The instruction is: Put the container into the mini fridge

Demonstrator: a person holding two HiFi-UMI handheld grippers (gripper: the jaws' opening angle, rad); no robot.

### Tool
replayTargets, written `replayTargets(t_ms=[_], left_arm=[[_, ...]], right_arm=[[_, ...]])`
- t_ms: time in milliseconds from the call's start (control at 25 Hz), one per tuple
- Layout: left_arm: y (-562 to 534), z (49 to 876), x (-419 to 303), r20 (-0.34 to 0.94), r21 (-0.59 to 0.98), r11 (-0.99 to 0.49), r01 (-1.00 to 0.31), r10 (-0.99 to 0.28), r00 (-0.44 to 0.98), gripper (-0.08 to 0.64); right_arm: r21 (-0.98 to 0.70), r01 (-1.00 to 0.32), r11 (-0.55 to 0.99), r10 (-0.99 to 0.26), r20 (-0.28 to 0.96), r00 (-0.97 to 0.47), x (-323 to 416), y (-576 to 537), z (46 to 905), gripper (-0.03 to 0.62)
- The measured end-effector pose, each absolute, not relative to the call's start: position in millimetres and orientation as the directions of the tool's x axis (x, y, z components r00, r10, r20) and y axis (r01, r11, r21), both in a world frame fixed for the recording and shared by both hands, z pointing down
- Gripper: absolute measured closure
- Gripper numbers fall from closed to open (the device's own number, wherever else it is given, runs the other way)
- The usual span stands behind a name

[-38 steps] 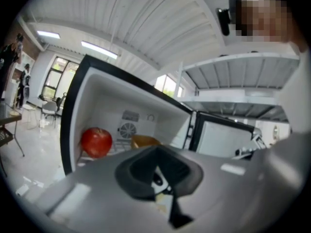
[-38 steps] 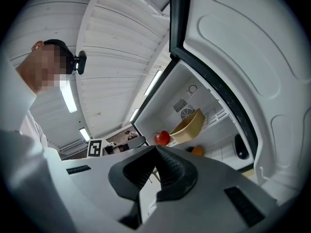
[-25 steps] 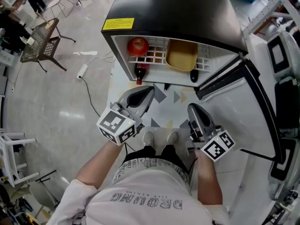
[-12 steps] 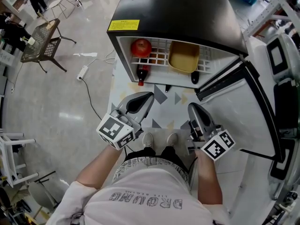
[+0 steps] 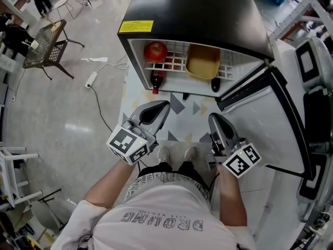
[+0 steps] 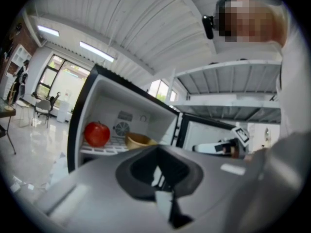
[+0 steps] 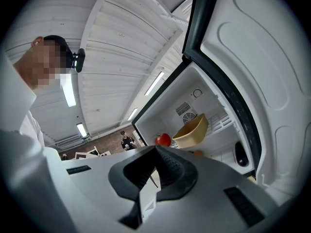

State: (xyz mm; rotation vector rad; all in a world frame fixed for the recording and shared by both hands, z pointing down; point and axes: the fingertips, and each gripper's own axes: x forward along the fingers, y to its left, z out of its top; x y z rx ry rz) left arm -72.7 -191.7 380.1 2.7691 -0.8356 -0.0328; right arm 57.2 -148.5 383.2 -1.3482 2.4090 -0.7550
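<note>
Yellow bowl (image 5: pixel 203 61) sits on the fridge (image 5: pixel 192 9) shelf next to the apple (image 5: pixel 155 51), and the left tongs (image 5: pixel 164 105) and right tongs (image 5: pixel 214 120) (both well back from it) are pinched closed on nothing, so slamming the open door (image 5: pixel 260 124) could jolt the bowl off.

I am standing over a pale, glossy floor (image 5: pixel 62 113); a brown mesh chair (image 5: pixel 46 46) is sitting far left, a white power strip (image 5: pixel 92 78) lying near it. Tube lights (image 7: pixel 68 89) are glowing under the ribbed white ceiling (image 7: pixel 112 42).
</note>
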Motion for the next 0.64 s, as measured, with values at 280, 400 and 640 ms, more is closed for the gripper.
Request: replayTargets(t_ms=[280, 400, 640], left_arm=[[-194.2, 380.8, -69.7, 0.051, 0.244, -0.799, -0.549, -0.555, 0.83, 0.552], [-194.7, 378.9, -67.1, 0.052, 0.243, -0.799, -0.549, -0.555, 0.83, 0.552], [-195.8, 378.9, -61.4, 0.052, 0.248, -0.798, -0.55, -0.556, 0.83, 0.552]], right_arm=[[-0.572, -0.701, 0.425, -0.849, 0.017, -0.528, 62.4, -150.0, 387.3, 0.594], [-0.572, -0.699, 0.428, -0.847, 0.016, -0.532, 63.8, -151.2, 387.3, 0.594], [-0.574, -0.691, 0.439, -0.839, 0.014, -0.544, 63.1, -153.6, 387.8, 0.594]])
